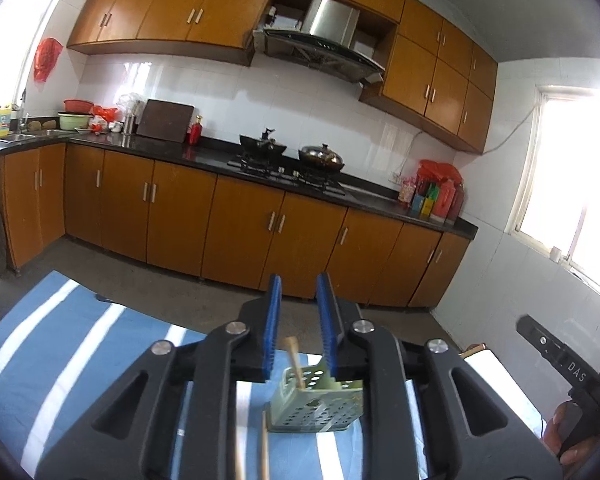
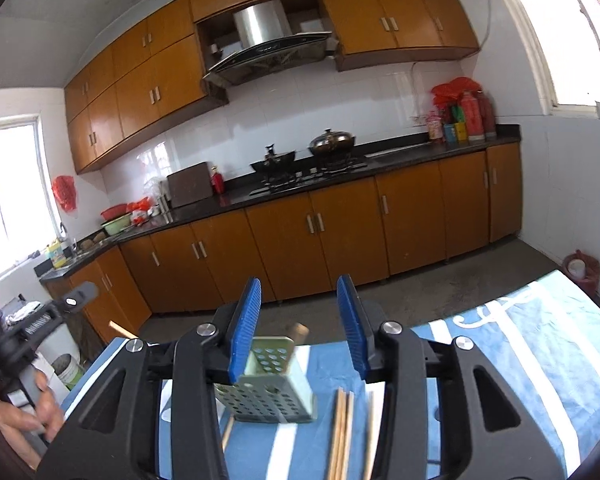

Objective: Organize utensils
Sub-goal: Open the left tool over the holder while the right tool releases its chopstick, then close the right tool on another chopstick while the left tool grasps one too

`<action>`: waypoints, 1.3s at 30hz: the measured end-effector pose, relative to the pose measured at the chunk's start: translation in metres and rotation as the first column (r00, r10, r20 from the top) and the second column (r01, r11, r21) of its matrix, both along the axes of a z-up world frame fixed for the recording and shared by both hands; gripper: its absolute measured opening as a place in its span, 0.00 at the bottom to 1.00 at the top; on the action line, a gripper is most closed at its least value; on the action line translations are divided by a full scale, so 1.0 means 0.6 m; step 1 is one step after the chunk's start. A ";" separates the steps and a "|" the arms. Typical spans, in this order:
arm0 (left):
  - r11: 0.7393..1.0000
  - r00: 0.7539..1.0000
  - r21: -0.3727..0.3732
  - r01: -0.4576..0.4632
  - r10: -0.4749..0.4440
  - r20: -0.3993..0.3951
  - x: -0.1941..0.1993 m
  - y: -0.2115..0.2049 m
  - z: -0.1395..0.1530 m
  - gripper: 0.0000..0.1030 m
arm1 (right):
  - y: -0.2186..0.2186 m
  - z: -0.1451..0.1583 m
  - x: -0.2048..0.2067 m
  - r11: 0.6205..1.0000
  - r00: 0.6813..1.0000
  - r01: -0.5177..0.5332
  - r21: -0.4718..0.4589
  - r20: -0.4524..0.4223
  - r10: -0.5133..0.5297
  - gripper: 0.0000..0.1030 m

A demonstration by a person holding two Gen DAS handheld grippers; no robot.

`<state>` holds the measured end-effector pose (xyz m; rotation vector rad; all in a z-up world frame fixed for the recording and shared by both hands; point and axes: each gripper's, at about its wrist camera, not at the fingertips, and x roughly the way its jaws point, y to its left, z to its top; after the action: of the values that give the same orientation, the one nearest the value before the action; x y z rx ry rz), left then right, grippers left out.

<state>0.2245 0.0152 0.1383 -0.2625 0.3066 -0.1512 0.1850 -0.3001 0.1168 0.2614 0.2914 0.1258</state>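
Here the matter turns on the loose chopsticks: they lie flat on the striped cloth of the worktop, below and a little to the right of the right tongs, with their long axis running roughly along the tongs' own line, toward the camera. The right tongs stand apart, holding nothing. The green perforated holder stands upright just left of that bundle, with one stick already poking out of its top. From the left wrist view, the left tongs are also apart and empty, with the holder below and just ahead of them and two more chopsticks lying beside its left foot. I judge the right hand nearer the larger bundle; it would likely need to dip and turn across the sticks to pinch them.
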 end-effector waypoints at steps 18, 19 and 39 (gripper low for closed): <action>0.996 0.922 0.094 -0.008 0.043 -0.384 -0.075 0.101 -0.253 0.27 | 0.017 -0.345 0.002 0.996 0.825 -0.075 -0.039 -0.564 0.040 0.23; 0.996 0.917 0.094 0.000 0.037 -0.396 -0.077 0.100 -0.263 0.27 | 0.029 -0.350 0.003 0.995 0.822 -0.083 -0.056 -0.568 0.037 0.23; 0.972 0.842 0.164 0.166 -0.053 -0.537 -0.074 0.022 -0.359 0.17 | -0.020 -0.367 0.011 0.983 0.814 0.085 -0.161 -0.557 -0.162 0.08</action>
<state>0.1801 0.0286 -0.0773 -0.0742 0.8885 -0.1575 0.1914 -0.3122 -0.1034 0.1826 0.8785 -0.1078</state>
